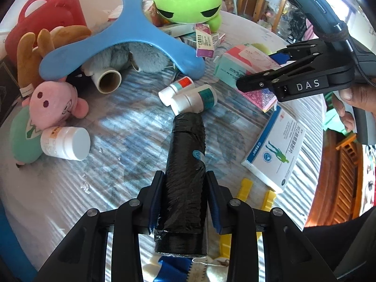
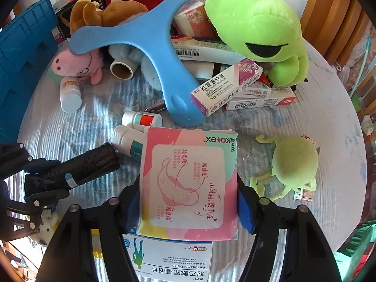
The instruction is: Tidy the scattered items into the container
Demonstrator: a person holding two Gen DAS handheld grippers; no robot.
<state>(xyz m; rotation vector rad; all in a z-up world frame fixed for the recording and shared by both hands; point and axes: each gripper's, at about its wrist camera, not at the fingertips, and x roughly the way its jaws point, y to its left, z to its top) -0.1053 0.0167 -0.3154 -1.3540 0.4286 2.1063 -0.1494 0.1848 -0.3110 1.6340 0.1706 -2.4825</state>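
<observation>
My left gripper (image 1: 183, 202) is clamped on a black roll of bags (image 1: 185, 176); it is crinkly shiny plastic, shaped like a fat tube; its long way runs straight out from my fingers, and its far end points at two white bottles (image 1: 188, 95); those are smooth hard plastic and lie on their sides, side by side. My right gripper (image 2: 188, 204) is squeezed on a soft pad pack (image 2: 188, 183); it is flat, puffy and pink with mint corners; its long way also runs away from my fingers, toward the bottles; it sits just above a flat white tablet box (image 2: 174, 260) of card. Both things are up off the round table (image 2: 329, 122), which has a wrinkly shiny cover. Farther out lies a smooth blue three-armed toy (image 2: 150, 37), resting on a fuzzy grey plush (image 1: 138, 58) and a brown plush (image 2: 105, 11); a fluffy green frog (image 2: 256, 23) sits on card medicine boxes (image 2: 237, 87); a pink pig plush (image 1: 56, 103) lies by another white bottle (image 1: 67, 143) and a card tube (image 1: 108, 82); a small green plush (image 2: 293, 164) lies off to the right. A blue ribbed plastic crate (image 2: 23, 54) stands at the table's left edge; I cannot tell what is in it.
</observation>
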